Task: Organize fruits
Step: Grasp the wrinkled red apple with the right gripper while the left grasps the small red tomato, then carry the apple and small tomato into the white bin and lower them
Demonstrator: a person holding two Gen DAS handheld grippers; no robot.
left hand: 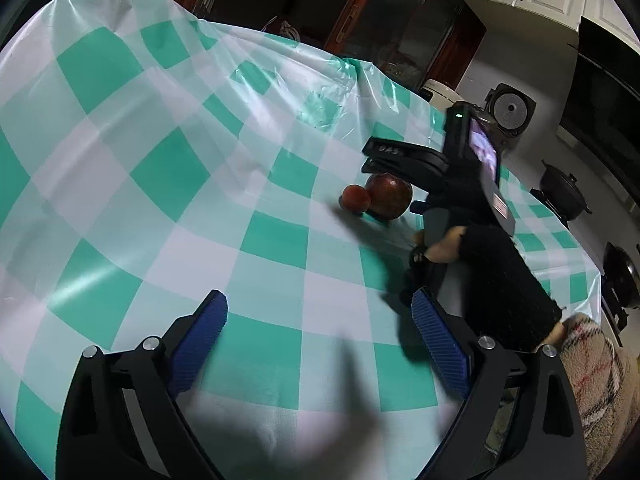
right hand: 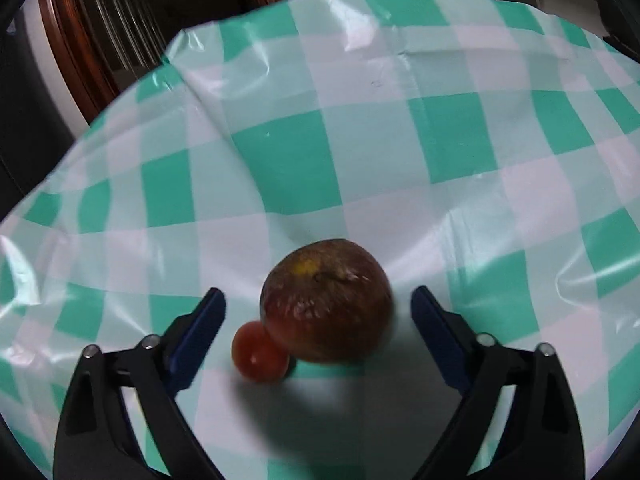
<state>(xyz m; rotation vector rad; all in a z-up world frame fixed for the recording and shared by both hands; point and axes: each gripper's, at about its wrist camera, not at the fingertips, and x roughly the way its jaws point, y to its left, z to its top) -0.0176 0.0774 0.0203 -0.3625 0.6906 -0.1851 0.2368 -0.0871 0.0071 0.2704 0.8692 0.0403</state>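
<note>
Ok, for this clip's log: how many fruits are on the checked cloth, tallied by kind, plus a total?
Large dark red fruit, apple-like: 1
Small red round fruit, tomato-like, touching the large one: 1
Total: 2
Both sit on the tablecloth, between the open fingers of the right gripper. The left gripper is open and empty.

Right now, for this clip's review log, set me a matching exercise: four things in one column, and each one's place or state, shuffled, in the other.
Things:
1. apple
2. tomato
3. left gripper
4. right gripper

Places or states:
a. open, over bare tablecloth, away from the fruit
b. small and red, touching the bigger fruit
c. open, fingers on either side of the fruit
d. largest fruit, dark red with a yellow patch

Pairs: 1-d, 2-b, 3-a, 4-c
</note>
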